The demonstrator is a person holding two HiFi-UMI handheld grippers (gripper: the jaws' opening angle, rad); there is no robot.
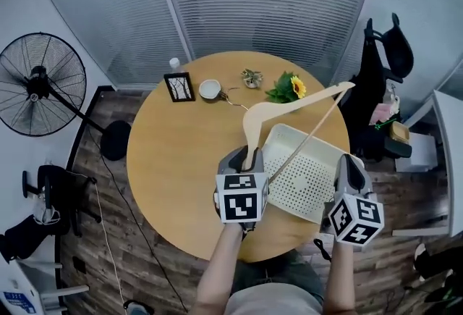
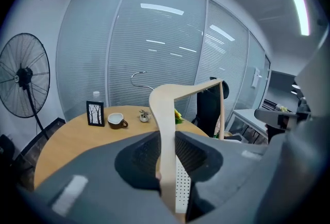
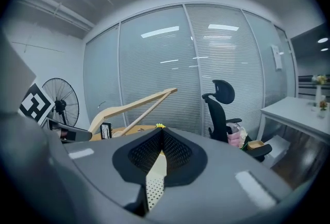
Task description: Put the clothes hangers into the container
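Head view, partway by the look of it: wooden hanger (image 1: 289, 105) clenched in the left gripper (image 1: 248, 156), tilted above the white perforated container (image 1: 288, 134) on the round table (image 1: 181, 154), not yet inside; right gripper (image 1: 349, 164) pinched on the container's rim.

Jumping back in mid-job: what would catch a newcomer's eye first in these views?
The wooden hanger stands out first: the left gripper pinches one end of it and holds it tilted up over the white basket, which sits at the near right of the round table. Next comes the right gripper, whose jaws appear closed on that basket's right rim.
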